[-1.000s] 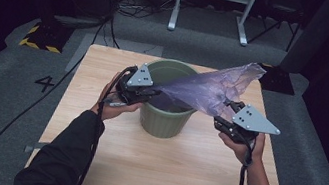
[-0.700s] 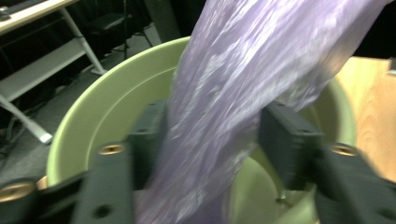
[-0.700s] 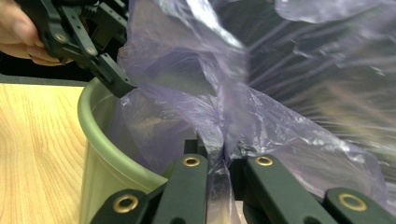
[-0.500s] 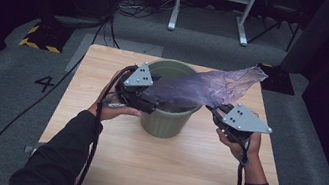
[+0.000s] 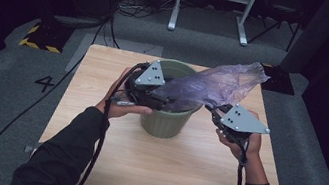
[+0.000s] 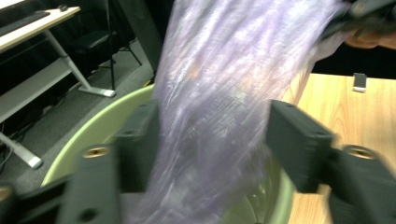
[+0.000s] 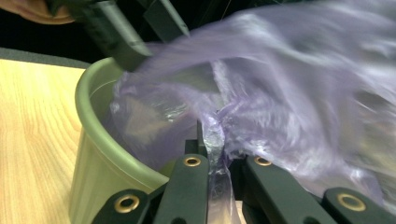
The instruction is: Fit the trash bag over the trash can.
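So the wooden table is the big thing here, with the green bin sitting a bit back of the middle, and lots of bare wood in front of it and to both sides. The far rim of the bin is close to the table's back edge, so not much room behind it.

The purple plastic bag is stretched from inside the bin up and out over its right rim, with the loose end flapping past toward the table's far right corner. My left gripper is right above the bin's mouth on the left side. Its jaws have just been closing in but they're apart, with the bag hanging down between them; can't tell if the pads actually touch the film, it's blurry. My right gripper is just off the bin's right rim, jaws together and clamped on a bunched fold of the bag.

Only writing I can read is a black "4" on the grey floor left of the table.
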### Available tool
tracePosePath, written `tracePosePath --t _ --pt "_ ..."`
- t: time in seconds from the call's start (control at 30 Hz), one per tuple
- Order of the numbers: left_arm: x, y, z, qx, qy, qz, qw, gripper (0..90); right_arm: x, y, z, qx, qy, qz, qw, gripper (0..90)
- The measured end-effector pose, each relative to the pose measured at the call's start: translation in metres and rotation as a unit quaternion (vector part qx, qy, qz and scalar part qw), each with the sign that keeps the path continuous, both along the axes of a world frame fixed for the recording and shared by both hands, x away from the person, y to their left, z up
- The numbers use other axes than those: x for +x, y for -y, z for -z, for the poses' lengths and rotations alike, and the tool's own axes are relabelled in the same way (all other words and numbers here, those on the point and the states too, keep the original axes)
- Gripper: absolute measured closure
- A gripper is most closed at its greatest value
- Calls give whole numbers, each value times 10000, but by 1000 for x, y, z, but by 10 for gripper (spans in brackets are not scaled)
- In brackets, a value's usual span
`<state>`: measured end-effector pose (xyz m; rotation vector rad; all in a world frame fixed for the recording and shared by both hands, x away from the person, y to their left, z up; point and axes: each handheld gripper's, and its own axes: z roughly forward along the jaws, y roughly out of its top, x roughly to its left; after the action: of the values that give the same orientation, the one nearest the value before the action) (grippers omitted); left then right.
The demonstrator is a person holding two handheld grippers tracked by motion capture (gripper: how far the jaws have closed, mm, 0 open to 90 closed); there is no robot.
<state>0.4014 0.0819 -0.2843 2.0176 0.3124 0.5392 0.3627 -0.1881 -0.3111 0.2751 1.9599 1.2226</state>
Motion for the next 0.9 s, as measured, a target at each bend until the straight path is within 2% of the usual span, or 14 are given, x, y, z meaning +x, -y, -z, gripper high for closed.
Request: tracePosePath --t 0.07,0.1,0.17,0.3,0.4,0.63,0.9 --pt "-2 4 1 184 183 -64 9996 752 -1 -1 1 -12 27 19 10000 870" --pt "-2 4 2 255 244 -119 9993 821 -2 -1 2 -11 37 16 10000 842" --pt "-1 0 5 251 202 -109 9994 896 -3 2 5 24 33 82 10000 788" --pt "-1 -15 11 89 145 -248 9995 898 -4 12 7 199 -146 153 9996 580" --pt "-3 -25 14 -55 121 -336 9993 898 -6 20 7 283 -314 144 9990 462" --pt "-3 -44 23 -104 51 -494 9987 898 -17 32 5 444 -454 -47 9980 336" --pt "-5 -49 26 -160 71 -586 9981 899 -25 26 2 238 -397 -211 9987 311"
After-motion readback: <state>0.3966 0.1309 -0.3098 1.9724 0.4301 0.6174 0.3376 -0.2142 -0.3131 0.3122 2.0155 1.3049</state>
